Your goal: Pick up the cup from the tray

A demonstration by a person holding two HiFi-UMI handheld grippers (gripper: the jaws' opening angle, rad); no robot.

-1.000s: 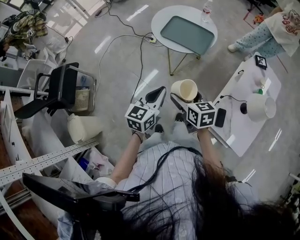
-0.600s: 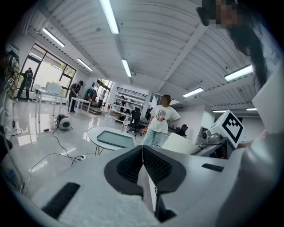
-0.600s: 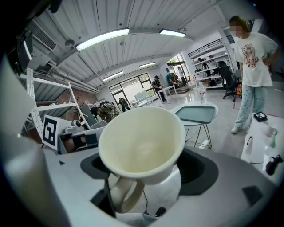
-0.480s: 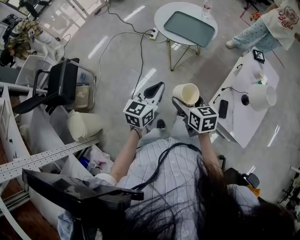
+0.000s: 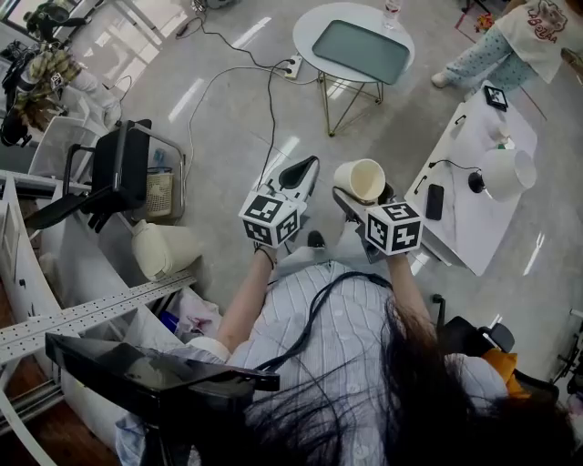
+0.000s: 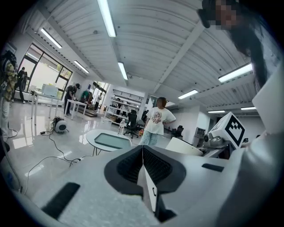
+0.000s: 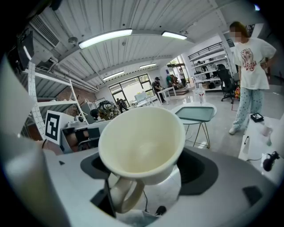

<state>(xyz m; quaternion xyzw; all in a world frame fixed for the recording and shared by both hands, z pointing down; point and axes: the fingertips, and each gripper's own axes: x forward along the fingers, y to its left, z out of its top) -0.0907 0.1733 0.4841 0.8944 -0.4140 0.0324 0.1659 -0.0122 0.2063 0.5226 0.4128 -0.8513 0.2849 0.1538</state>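
Left gripper [image 5: 303, 173]: clenched on nothing, idle beside the right one.
Right gripper [image 5: 364, 194]: grasping the cup [image 5: 361, 177] low on its body, mouth tipped forward, in mid-air.
Tray [image 5: 363, 52]: bare on the round table [image 5: 308, 25], well apart from the cup; pickup looks done.

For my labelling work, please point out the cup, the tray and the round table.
cup [image 7: 140, 144], right gripper view, inside of its bowl.
tray [image 5: 363, 52], head view, its bare middle.
round table [image 5: 307, 32], head view, bare top left of the tray.
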